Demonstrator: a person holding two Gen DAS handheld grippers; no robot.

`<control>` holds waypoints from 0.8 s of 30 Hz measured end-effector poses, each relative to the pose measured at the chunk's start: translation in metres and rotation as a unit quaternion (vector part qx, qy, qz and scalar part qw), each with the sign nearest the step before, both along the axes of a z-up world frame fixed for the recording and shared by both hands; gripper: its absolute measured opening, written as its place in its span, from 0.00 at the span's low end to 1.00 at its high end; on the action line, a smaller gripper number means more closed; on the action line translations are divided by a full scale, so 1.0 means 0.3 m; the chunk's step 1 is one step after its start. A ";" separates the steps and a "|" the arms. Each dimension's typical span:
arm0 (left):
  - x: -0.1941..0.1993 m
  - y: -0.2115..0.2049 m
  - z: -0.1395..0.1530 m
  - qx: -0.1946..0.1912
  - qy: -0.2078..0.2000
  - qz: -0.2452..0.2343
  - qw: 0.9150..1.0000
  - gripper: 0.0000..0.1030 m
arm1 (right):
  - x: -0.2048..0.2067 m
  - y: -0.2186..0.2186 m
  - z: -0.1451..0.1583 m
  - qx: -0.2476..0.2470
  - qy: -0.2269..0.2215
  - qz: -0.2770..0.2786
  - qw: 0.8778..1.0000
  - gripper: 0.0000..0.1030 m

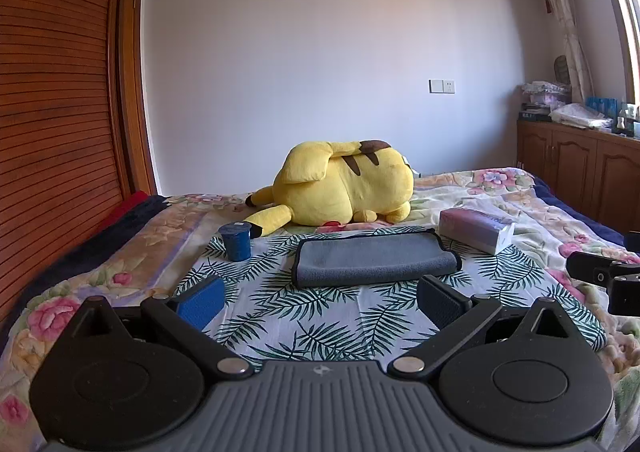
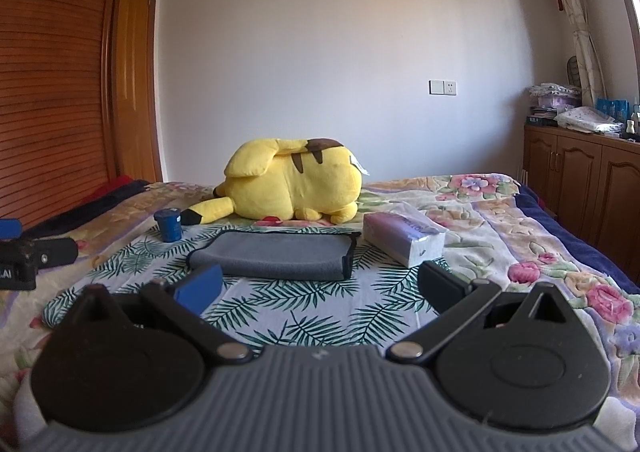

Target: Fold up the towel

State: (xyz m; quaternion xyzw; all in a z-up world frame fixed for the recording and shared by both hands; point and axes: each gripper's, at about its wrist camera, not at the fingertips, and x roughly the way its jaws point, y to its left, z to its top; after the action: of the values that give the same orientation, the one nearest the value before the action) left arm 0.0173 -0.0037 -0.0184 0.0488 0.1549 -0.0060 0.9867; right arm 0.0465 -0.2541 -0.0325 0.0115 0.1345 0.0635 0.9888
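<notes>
A grey towel [image 1: 374, 258] with a dark edge lies folded on the palm-leaf cloth [image 1: 320, 316] on the bed. It also shows in the right wrist view [image 2: 276, 256]. My left gripper [image 1: 320, 296] is open and empty, a short way in front of the towel, not touching it. My right gripper [image 2: 320, 286] is open and empty, also just in front of the towel. The right gripper's side shows at the right edge of the left wrist view [image 1: 608, 276]. The left gripper shows at the left edge of the right wrist view [image 2: 28, 256].
A yellow plush toy [image 1: 344, 183] lies behind the towel. A blue cup [image 1: 237, 242] stands to the towel's left. A tissue pack [image 1: 476, 230] lies to its right. A floral quilt [image 1: 520, 195] covers the bed. A wooden wardrobe [image 1: 56, 91] is left, cabinets [image 1: 580, 171] right.
</notes>
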 end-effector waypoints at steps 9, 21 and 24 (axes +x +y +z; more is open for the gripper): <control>0.001 0.003 -0.003 0.001 0.001 0.000 1.000 1.00 | 0.001 0.000 0.000 0.000 0.000 0.000 1.000 1.00; 0.001 0.007 -0.006 0.002 0.001 0.000 1.000 1.00 | 0.000 0.000 0.000 0.000 0.000 0.000 1.000 1.00; 0.001 0.007 -0.006 0.002 0.001 0.000 1.000 1.00 | 0.000 0.000 0.000 0.000 0.000 0.000 1.000 1.00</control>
State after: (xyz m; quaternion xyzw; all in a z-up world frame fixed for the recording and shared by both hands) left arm 0.0175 -0.0016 -0.0203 0.0506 0.1562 -0.0056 0.9864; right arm 0.0466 -0.2540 -0.0324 0.0114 0.1345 0.0633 0.9888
